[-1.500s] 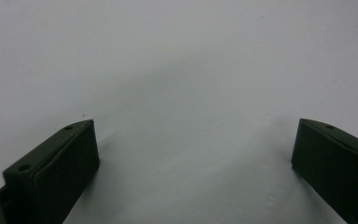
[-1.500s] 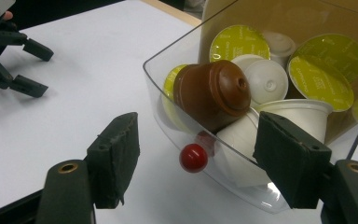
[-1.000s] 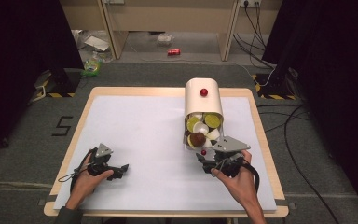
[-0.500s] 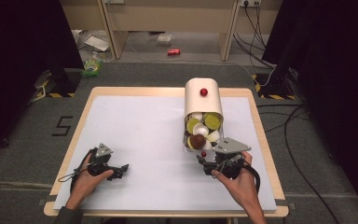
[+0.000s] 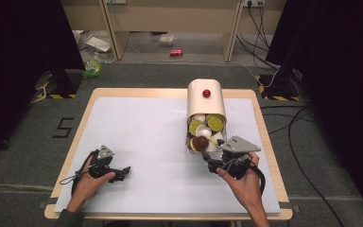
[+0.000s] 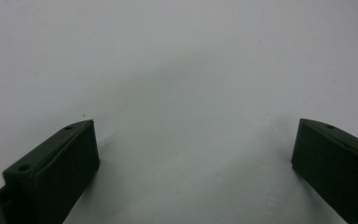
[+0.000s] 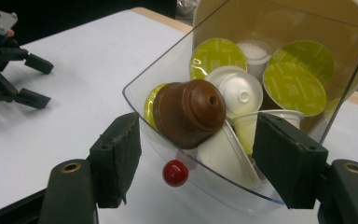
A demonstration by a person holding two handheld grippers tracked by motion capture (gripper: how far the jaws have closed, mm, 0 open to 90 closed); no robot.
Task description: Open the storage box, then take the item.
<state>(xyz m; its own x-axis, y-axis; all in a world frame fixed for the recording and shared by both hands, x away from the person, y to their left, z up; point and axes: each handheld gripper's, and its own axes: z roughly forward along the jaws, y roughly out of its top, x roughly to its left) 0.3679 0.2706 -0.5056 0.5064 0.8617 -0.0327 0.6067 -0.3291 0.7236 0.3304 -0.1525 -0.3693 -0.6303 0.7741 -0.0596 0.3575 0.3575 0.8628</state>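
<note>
- The right tongs (image 7: 196, 158) sit at the mouth of the tipped-over cream container with a clear front (image 5: 206, 109). Their jaws have just been opening a touch.
- The brown plastic coffee capsule (image 7: 189, 112) lies between them, pads not touching it, so I'd say it's not grabbed yet.
- The left tongs (image 5: 123, 172) rest released on the white desk (image 5: 146, 137), well left of the container.

My bench (image 5: 137, 123) sits mid-frame, white-topped with a pale wood rim, on grey carpet (image 5: 28, 137). Black curtains (image 5: 23, 38) darken the upper corners. Top centre, wooden furniture legs (image 5: 113, 28), scattered litter, a red can (image 5: 176, 52); cables (image 5: 307, 132) trail right.
</note>
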